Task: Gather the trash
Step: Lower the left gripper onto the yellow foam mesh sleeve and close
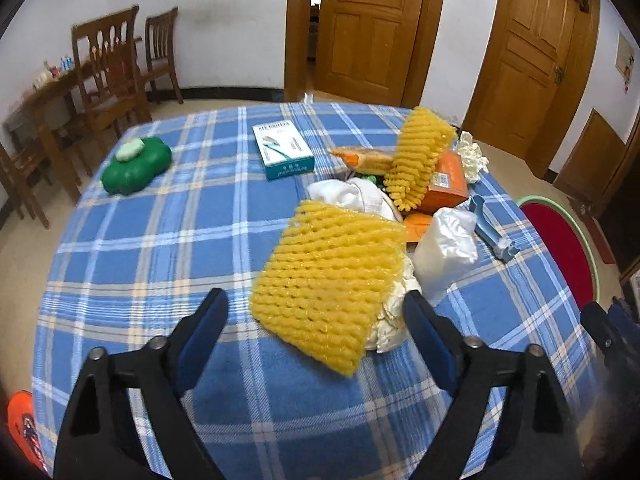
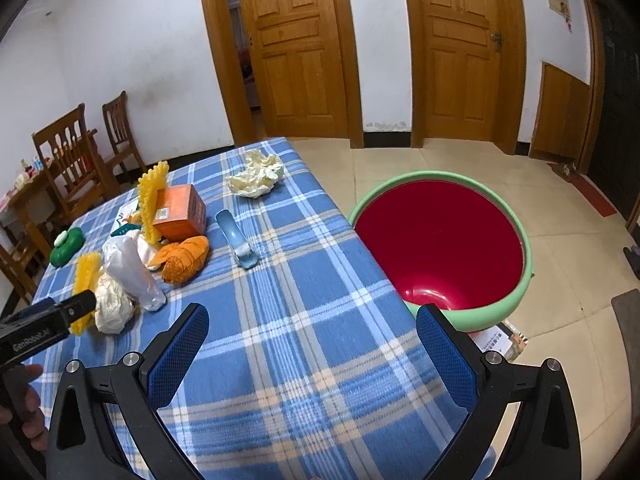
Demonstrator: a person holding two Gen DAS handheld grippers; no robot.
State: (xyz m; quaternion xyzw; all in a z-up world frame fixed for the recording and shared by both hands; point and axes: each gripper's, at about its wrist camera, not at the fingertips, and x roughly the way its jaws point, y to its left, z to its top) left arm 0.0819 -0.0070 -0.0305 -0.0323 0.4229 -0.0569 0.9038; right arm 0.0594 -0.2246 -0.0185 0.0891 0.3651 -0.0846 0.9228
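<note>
Two yellow foam nets on the plaid bench [image 1: 140, 240]: near yellow net [image 1: 328, 280] lies flat, long axis slanting toward the left gripper [image 1: 316, 312], whose fingers are wide apart, empty. Second net [image 1: 420, 152] stands upright against the orange box [image 1: 448, 180]. White bag [image 1: 444, 252] and crumpled paper [image 1: 394, 308] crowd the near net. Right gripper [image 2: 312, 328] fingers wide apart, empty. Only the right view shows the whole red basin [image 2: 440, 240], beside the bench.

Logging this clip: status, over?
Left gripper open, lined up on yellow foam net. Right gripper open, empty, over table. Red basin waiting alongside. Nothing blocking.
</note>
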